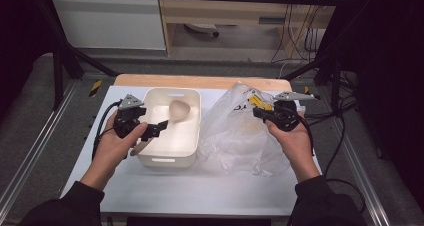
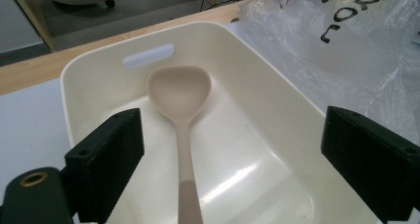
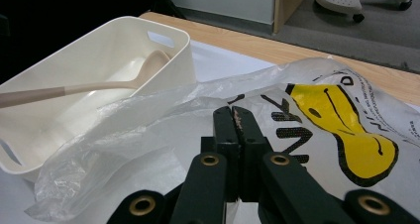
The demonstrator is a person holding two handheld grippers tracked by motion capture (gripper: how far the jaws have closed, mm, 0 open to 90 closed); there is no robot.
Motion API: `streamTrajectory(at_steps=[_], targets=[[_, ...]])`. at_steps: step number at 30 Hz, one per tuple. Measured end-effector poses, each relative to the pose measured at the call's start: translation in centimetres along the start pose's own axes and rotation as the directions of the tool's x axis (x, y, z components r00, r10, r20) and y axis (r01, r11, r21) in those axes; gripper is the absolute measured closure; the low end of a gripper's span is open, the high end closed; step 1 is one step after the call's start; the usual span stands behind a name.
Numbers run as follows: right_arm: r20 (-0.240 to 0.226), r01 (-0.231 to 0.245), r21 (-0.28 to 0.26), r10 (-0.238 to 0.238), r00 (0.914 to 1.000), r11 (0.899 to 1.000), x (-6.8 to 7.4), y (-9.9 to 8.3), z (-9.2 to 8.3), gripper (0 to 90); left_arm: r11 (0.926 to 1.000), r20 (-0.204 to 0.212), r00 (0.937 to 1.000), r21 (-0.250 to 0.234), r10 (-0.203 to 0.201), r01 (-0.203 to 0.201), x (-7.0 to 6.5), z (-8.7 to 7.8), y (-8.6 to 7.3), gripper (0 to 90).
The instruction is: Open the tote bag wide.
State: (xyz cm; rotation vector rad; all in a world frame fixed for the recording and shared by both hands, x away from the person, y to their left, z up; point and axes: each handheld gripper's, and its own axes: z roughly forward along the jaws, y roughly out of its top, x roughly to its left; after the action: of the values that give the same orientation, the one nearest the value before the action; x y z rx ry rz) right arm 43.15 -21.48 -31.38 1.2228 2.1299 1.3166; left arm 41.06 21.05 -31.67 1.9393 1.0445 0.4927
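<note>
A beige spoon (image 1: 179, 109) lies in a white bin (image 1: 165, 161), bowl toward the far end, handle slanting out over the near left rim. My left gripper (image 1: 150, 121) hovers at that near left corner, open. In the left gripper view the spoon (image 2: 179, 92) runs up between the wide-apart jaws of that gripper (image 2: 233, 120), touching neither. To the right of the bin is a crumpled clear plastic bag (image 1: 235, 136) with a yellow and black print. My right gripper (image 1: 257, 111) is shut on the bag's upper edge; its tips (image 3: 237, 112) pinch the film (image 3: 148, 130).
A white mat (image 1: 200, 191) covers the table, with a wooden strip (image 1: 200, 81) along the far edge. Black frame bars (image 1: 60, 61) rise at both back corners. Cables (image 1: 340, 136) trail off the right side. A wheeled base (image 1: 202, 28) stands on the floor beyond.
</note>
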Motion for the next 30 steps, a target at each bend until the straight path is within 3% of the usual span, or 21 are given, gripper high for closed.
streamTrajectory(at_steps=[12,14,21,30], targets=[[-0.007,-0.002,0.002,0.002,1.0,1.0,-0.1,-0.4,-0.2,90.0,0.9979,-0.029,0.9995,0.063,-0.011,0.013,1.2,-0.1,-2.1,9.3],[-0.007,-0.002,0.003,0.002,1.0,1.0,-0.2,-0.5,-0.2,90.0,0.9979,-0.03,0.9995,0.064,0.005,-0.003,1.1,-0.2,-2.3,9.2],[-0.007,-0.005,0.011,0.005,1.0,1.0,-0.3,-0.9,-0.1,90.0,0.9966,-0.025,0.9997,0.083,0.002,0.0,1.0,-0.2,-2.9,10.4],[-0.009,-0.005,0.019,0.005,0.9999,1.0,-0.3,-1.2,0.2,90.0,0.9958,-0.033,0.9993,0.09,-0.018,0.021,1.5,-0.1,-3.6,13.6]])
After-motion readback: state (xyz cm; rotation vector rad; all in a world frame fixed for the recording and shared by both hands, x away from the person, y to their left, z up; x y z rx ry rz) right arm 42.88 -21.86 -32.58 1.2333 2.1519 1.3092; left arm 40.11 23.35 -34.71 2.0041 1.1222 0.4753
